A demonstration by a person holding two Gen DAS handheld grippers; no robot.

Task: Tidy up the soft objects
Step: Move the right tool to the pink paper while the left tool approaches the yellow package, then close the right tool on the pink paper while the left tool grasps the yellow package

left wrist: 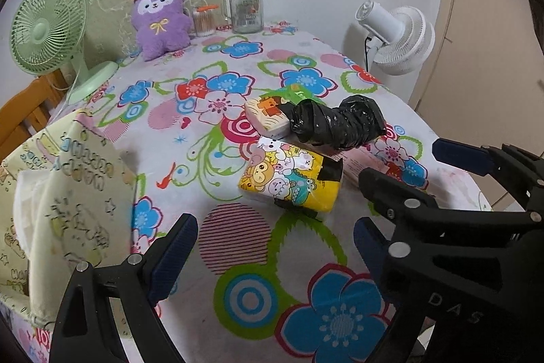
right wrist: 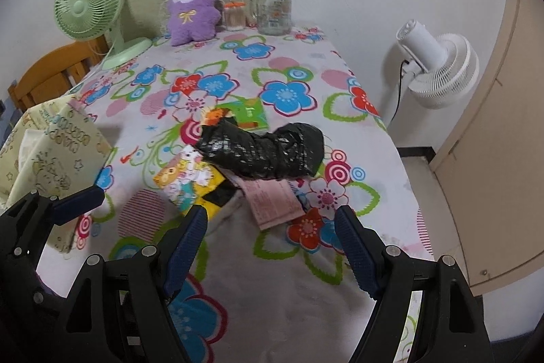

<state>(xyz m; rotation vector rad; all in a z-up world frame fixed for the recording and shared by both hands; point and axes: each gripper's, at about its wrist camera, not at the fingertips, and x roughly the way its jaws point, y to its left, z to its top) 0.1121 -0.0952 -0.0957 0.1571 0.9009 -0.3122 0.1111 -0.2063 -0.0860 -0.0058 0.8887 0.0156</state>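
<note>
Both hand-held grippers spread and empty above a stacked heap of soft packs.

I have the right hand-held gripper [right wrist: 270, 245] with jaws wide, nothing between them, and the left hand-held gripper [left wrist: 273, 252] likewise spread over bare cloth. The heap sits mid-surface [right wrist: 306, 295]: a black plastic roll [right wrist: 265, 153] lies across a yellow cartoon tissue pack [right wrist: 188, 184] and a pink pack [right wrist: 272, 201], with a green packet [right wrist: 250, 114] behind. I judge the risk is the roll: lifting a pack beneath it could tip it toward the surface's right edge. Slick wrappers may also slip from my pads, and the two grippers, close together, could collide.
</note>
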